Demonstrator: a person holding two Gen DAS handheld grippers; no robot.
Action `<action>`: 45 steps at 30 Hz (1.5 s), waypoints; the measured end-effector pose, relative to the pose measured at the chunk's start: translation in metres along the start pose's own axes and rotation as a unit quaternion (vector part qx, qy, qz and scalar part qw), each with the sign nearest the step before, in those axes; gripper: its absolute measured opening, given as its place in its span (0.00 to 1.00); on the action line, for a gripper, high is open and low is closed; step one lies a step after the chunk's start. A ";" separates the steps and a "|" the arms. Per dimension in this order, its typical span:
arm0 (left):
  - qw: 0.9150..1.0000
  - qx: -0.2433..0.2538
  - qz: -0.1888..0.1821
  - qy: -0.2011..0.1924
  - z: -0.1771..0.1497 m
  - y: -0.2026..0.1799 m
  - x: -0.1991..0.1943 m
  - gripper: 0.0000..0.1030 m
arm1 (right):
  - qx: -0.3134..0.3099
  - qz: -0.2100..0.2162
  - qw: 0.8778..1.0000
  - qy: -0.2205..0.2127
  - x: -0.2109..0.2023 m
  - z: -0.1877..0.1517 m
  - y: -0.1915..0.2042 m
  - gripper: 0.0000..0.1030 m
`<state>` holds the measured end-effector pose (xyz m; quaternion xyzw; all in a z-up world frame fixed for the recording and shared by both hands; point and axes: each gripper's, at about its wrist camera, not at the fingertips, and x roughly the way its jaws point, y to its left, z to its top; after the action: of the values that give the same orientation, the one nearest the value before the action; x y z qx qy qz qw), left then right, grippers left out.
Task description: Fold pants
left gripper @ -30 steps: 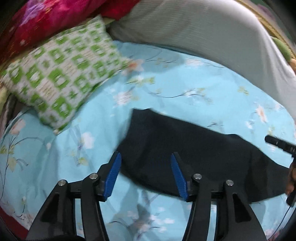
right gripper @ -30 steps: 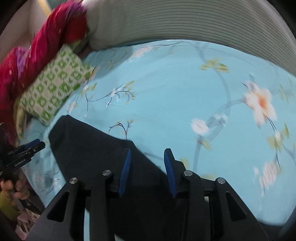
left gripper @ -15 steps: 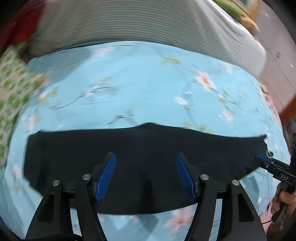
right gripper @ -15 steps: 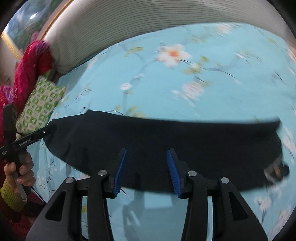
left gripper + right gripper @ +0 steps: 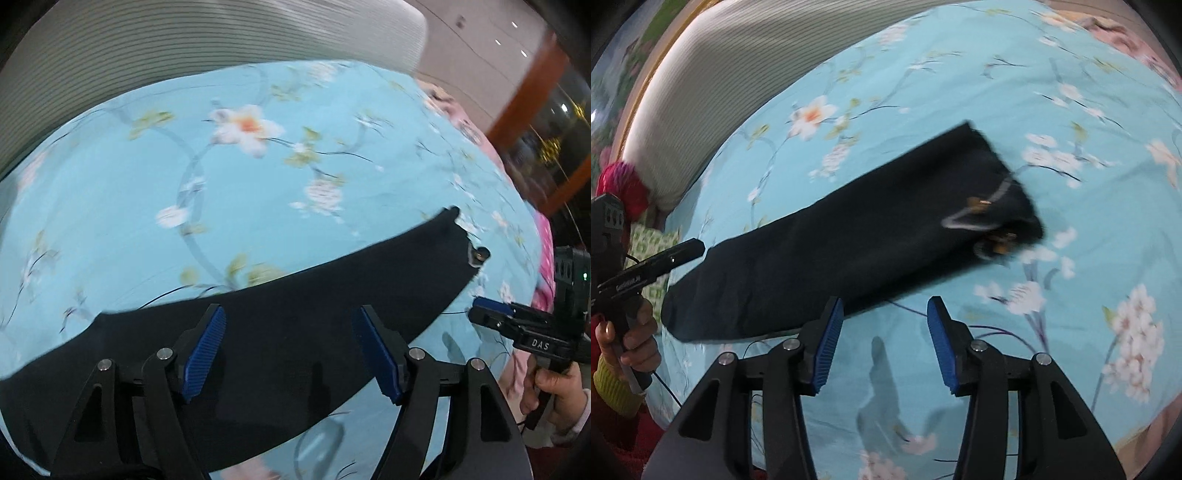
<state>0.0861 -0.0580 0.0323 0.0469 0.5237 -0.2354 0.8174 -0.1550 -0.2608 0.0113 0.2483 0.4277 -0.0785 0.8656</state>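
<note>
The black pants (image 5: 849, 240) lie flat in a long strip on the light blue floral bedsheet (image 5: 1052, 110), waistband with a button and zip (image 5: 993, 221) at the right end. They also show in the left wrist view (image 5: 295, 325). My left gripper (image 5: 291, 350) is open and empty, hovering over the middle of the pants. My right gripper (image 5: 886, 339) is open and empty, just off the pants' near edge. The right gripper shows in the left wrist view (image 5: 491, 314) near the waistband end. The left gripper shows in the right wrist view (image 5: 687, 251) at the leg end.
A grey ribbed bolster (image 5: 184, 48) runs along the far edge of the bed and shows in the right wrist view (image 5: 738, 74). A green-and-white pillow (image 5: 650, 240) and red cloth (image 5: 620, 181) lie at the left. A pink blanket (image 5: 546, 236) hangs off the right side.
Both cameras have swung to the right along the pants toward the waistband end. The right gripper has moved off the cloth to its near edge. Both stay open and the pants have not moved.
</note>
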 end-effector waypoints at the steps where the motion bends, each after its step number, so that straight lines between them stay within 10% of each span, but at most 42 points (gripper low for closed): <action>1: 1.000 0.009 -0.014 0.007 0.006 -0.008 0.007 0.72 | 0.008 -0.001 1.000 -0.003 -0.001 0.001 -0.004 0.50; 24: 0.973 0.132 -0.127 0.137 0.092 -0.127 0.123 0.72 | 0.155 0.043 0.985 -0.065 0.014 0.018 -0.067 0.56; 31: 0.963 0.152 -0.150 0.163 0.106 -0.162 0.154 0.71 | 0.161 0.053 0.983 -0.069 0.015 0.017 -0.084 0.27; 45: 0.953 0.184 -0.173 0.169 0.113 -0.196 0.182 0.13 | 0.170 0.092 0.978 -0.075 0.003 0.007 -0.110 0.13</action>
<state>0.1574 -0.3285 -0.0441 0.1442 0.6024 -0.4536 0.6408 -0.1861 -0.3591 -0.0274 0.4232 0.3173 -0.0884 0.8441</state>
